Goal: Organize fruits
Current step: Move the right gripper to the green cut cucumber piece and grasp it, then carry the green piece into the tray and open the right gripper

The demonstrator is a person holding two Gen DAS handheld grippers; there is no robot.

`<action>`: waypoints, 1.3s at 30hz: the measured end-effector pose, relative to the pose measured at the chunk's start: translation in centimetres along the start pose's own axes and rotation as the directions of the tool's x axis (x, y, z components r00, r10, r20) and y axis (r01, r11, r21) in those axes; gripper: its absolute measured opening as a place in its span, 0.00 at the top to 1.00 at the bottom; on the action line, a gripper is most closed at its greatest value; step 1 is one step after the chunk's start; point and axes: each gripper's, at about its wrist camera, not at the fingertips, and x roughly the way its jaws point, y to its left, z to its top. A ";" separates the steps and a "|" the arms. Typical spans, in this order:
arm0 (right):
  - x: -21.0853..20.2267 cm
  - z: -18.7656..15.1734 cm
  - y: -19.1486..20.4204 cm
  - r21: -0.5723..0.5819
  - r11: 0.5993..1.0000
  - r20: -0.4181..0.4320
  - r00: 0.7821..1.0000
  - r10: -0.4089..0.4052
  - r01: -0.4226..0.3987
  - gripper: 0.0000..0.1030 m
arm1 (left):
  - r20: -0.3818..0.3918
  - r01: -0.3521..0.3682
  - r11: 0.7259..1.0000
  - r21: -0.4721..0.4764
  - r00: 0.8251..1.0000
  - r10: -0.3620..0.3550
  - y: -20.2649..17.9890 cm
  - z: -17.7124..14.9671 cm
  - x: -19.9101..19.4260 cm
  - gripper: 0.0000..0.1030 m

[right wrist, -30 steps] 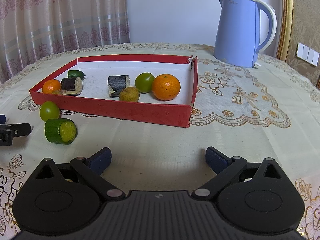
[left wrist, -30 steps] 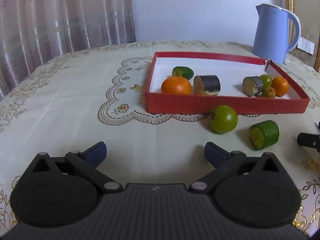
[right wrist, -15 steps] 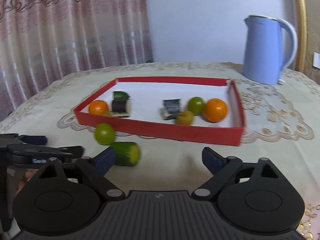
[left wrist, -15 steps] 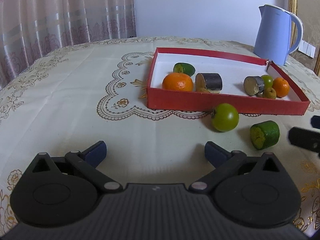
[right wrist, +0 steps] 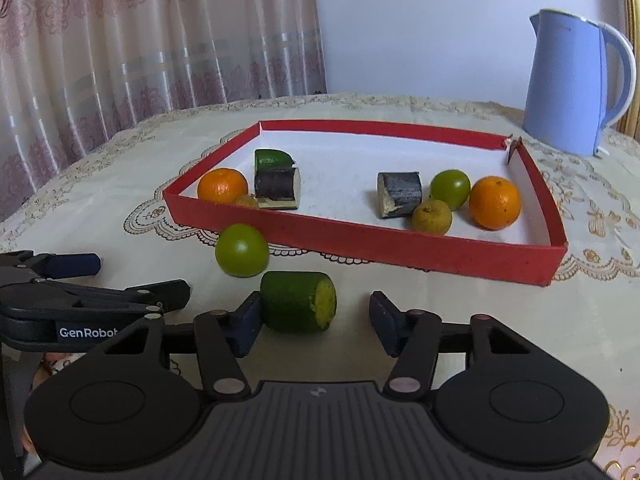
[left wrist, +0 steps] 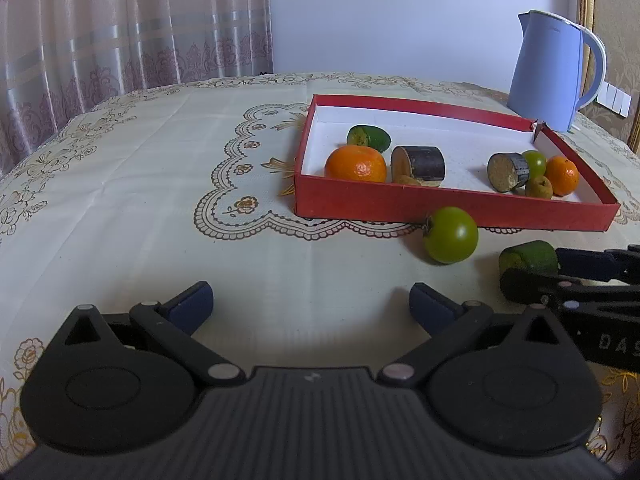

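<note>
The right gripper point(right wrist: 316, 322) has just been closing around the green cucumber chunk point(right wrist: 298, 301) lying on the tablecloth point(left wrist: 160, 184) before the red tray point(right wrist: 360, 242); its left pad touches the chunk, the right stands clear (no grip yet). The left gripper point(left wrist: 310, 306) hovers wide open and empty; a green tomato point(left wrist: 451, 235) lies beside the chunk.

The tabletop point(left wrist: 120, 184) is covered by a cream cloth embroidered with brown scalloped and floral borders. On it a shallow red tray point(right wrist: 360, 242) with a white floor is set (fruit and cut pieces lie inside). Just in front of the tray's near wall a round green fruit point(right wrist: 241, 250) rests on the cloth, and near it a cut green piece point(right wrist: 298, 301) lies on its side, its yellow face showing. A pale blue kettle point(right wrist: 568, 84) stands beyond the tray's far corner.
</note>
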 end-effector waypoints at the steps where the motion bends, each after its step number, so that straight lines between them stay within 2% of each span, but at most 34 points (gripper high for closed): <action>1: -0.1 -0.1 0.0 0.000 1.000 0.001 1.000 0.010 -0.010 0.55 | 0.000 0.000 1.000 0.000 1.000 0.000 0.0 0.0 0.0 0.00; 3: -0.2 -0.1 0.2 0.001 1.000 0.003 1.000 0.027 -0.027 0.65 | 0.000 0.000 1.000 0.000 1.000 0.000 0.0 0.0 0.0 0.00; 7: -0.4 -0.4 1.0 -0.036 0.999 0.021 1.000 0.006 -0.005 0.67 | 0.000 0.000 1.000 0.000 1.000 0.000 0.0 0.0 0.0 0.00; 12: -1.1 -0.5 0.7 -0.024 1.000 0.039 0.999 0.010 -0.009 0.71 | 0.000 0.000 1.000 0.000 1.000 0.000 0.0 0.0 0.0 0.00; 20: -2.7 0.0 -0.7 -0.055 0.997 0.093 0.994 -0.052 0.057 0.72 | 0.000 0.001 1.000 0.000 1.000 -0.001 0.0 0.0 0.0 0.00; 32: -4.2 2.4 -5.8 0.024 0.988 0.154 0.976 -0.156 0.154 0.73 | 0.000 0.001 1.000 0.000 1.000 -0.001 0.0 0.0 0.0 0.00; 39: -2.4 4.6 -7.3 0.019 0.978 0.161 0.965 -0.206 0.206 0.73 | 0.000 0.001 1.000 0.000 1.000 -0.001 0.0 0.0 0.0 0.00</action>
